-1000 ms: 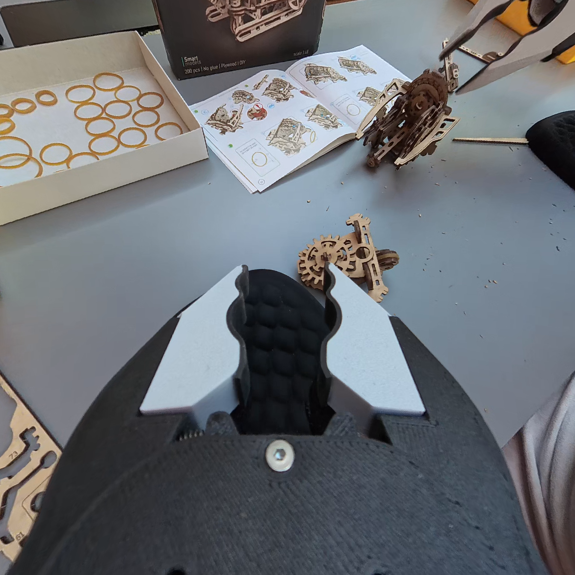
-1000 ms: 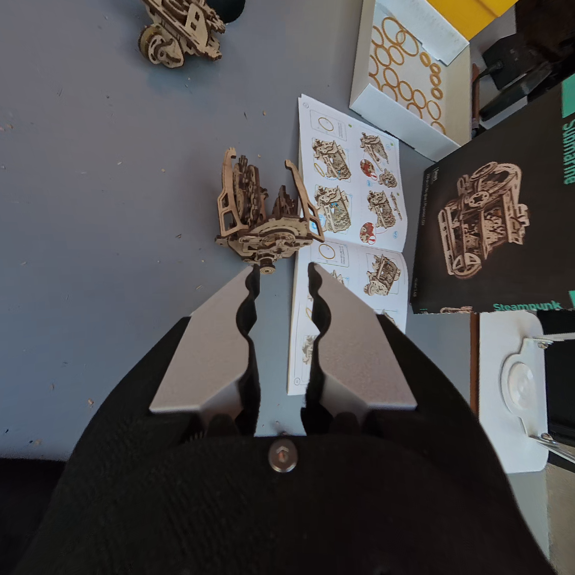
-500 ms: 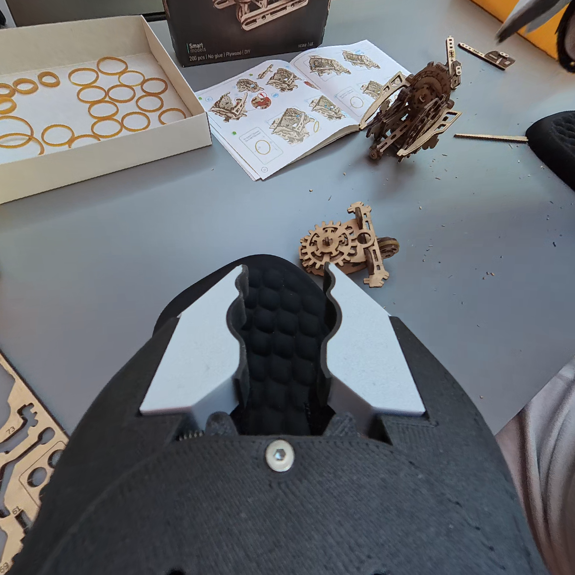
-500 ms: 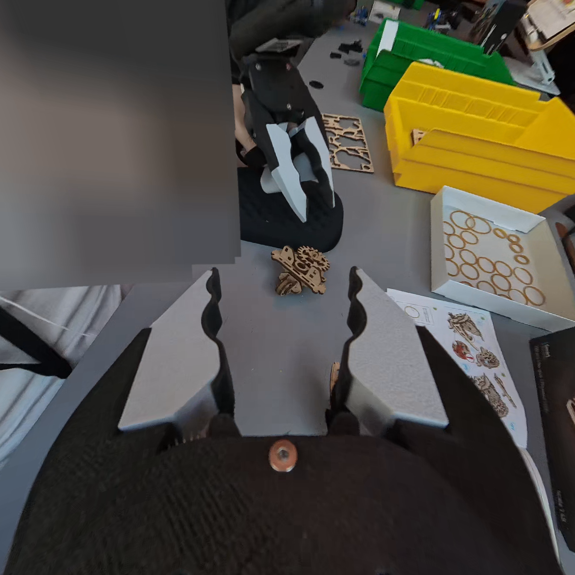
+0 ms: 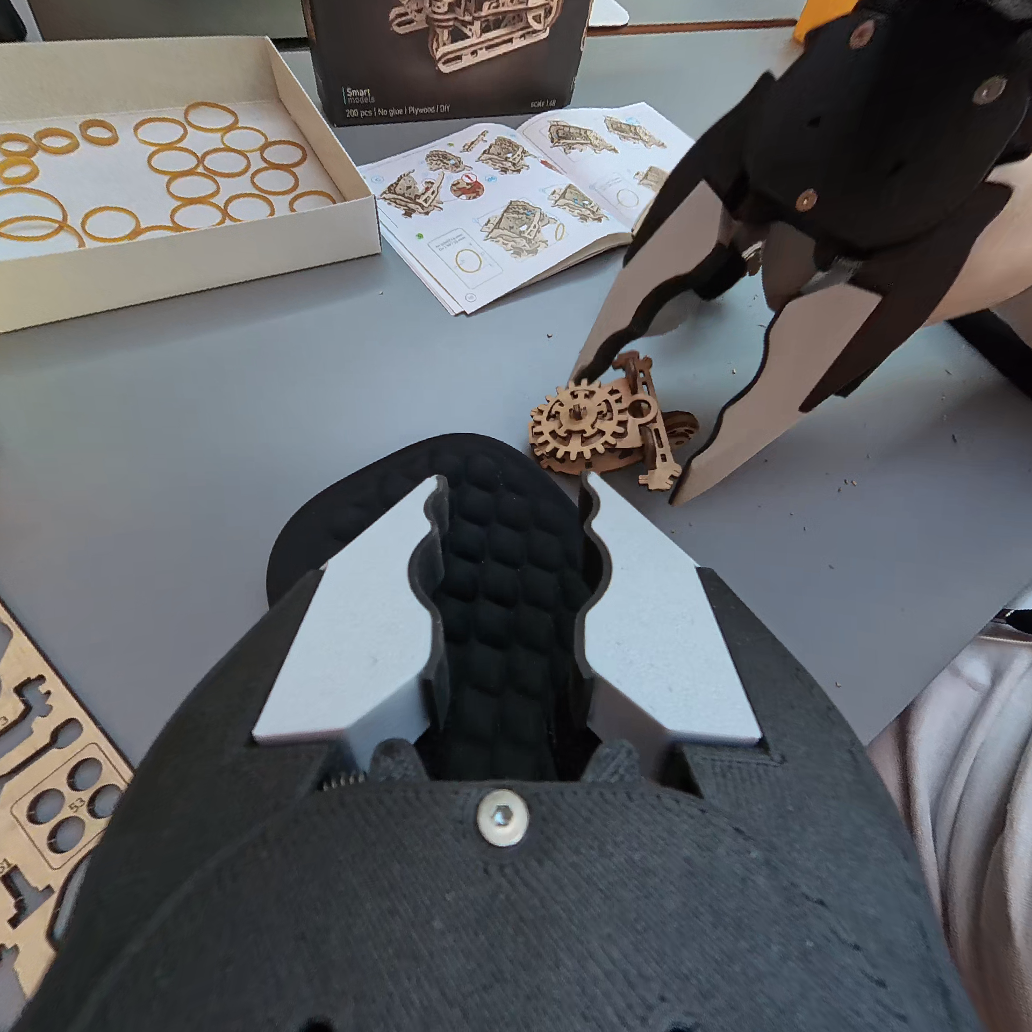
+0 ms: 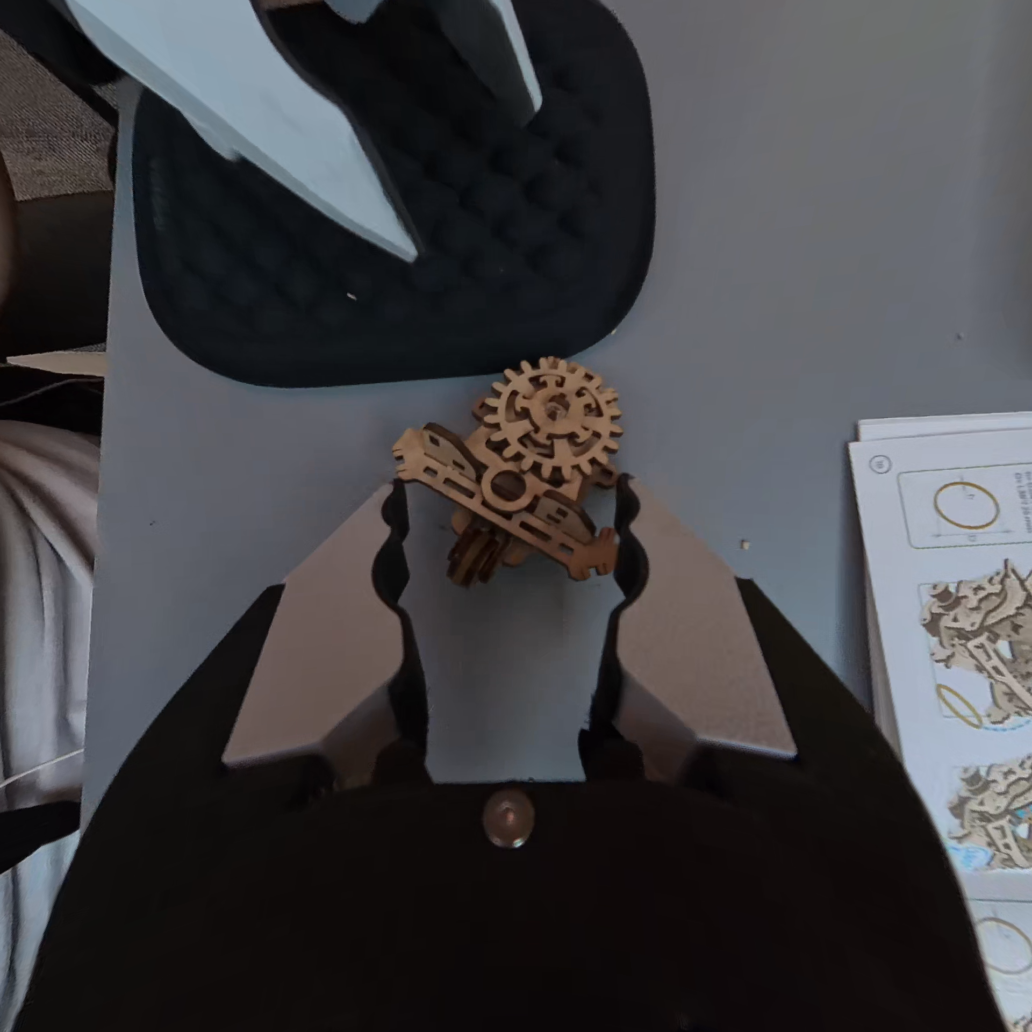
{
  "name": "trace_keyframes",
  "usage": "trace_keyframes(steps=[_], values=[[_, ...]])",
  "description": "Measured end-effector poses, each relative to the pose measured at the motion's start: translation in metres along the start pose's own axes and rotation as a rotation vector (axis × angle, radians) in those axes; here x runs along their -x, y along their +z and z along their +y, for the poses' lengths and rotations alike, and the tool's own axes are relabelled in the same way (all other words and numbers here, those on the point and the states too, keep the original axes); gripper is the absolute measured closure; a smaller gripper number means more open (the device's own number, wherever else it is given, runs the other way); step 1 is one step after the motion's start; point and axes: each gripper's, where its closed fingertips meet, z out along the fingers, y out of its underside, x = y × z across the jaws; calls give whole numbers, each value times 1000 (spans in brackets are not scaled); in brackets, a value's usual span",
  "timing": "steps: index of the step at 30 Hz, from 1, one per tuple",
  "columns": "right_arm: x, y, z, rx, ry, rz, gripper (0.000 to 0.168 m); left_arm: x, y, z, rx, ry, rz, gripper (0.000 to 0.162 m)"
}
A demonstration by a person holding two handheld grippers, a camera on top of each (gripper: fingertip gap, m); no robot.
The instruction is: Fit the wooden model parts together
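Right wrist view: gear assembly [image 6: 519,474] lies between right gripper's [image 6: 508,491] spread fingers [image 6: 659,558].

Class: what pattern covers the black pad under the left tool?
Raised hexagonal quilting on the black pad; left wrist view.

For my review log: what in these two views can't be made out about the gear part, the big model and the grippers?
- Gear part underside: hidden in both views, it lies on the table.
- Big model: left wrist view, hidden behind the right gripper; outside the right wrist view.
- Right gripper contact with the gear part: unclear.
- Left gripper: cut off by the top edge in the right wrist view.
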Motion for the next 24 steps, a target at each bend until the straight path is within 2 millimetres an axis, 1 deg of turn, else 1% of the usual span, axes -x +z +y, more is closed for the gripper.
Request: trace_keyframes(steps=[1, 2, 5, 7, 10, 14, 16, 20, 22, 24], values=[[0, 2, 3, 18, 8, 17, 100, 0, -1, -1, -15, -5, 2, 118], [0, 1, 1, 0, -5, 39, 110, -1, -1, -3, -28, -11, 12, 118], [7, -2, 2, -37, -8, 84, 110, -10, 0, -3, -54, -80, 95, 117], [13, -7, 1, -98, -73, 151, 110, -16, 1, -5, -72, -146, 168, 117], [16, -27, -3, -225, -184, 306, 110, -26, -3, -15, -123, -233, 263, 116], [16, -62, -12, -422, -260, 480, 110, -53, -10, -43, -229, -363, 457, 112], [15, -75, -15, -489, -275, 537, 110, -63, -5, -51, -236, -394, 494, 108], [14, -93, -18, -545, -368, 668, 110, -89, 14, -56, -188, -406, 549, 96], [16, -98, -20, -552, -416, 720, 110, -103, 18, -61, -188, -427, 615, 99], [19, -101, -21, -546, -467, 767, 110, -108, 25, -62, -184, -424, 620, 106]])
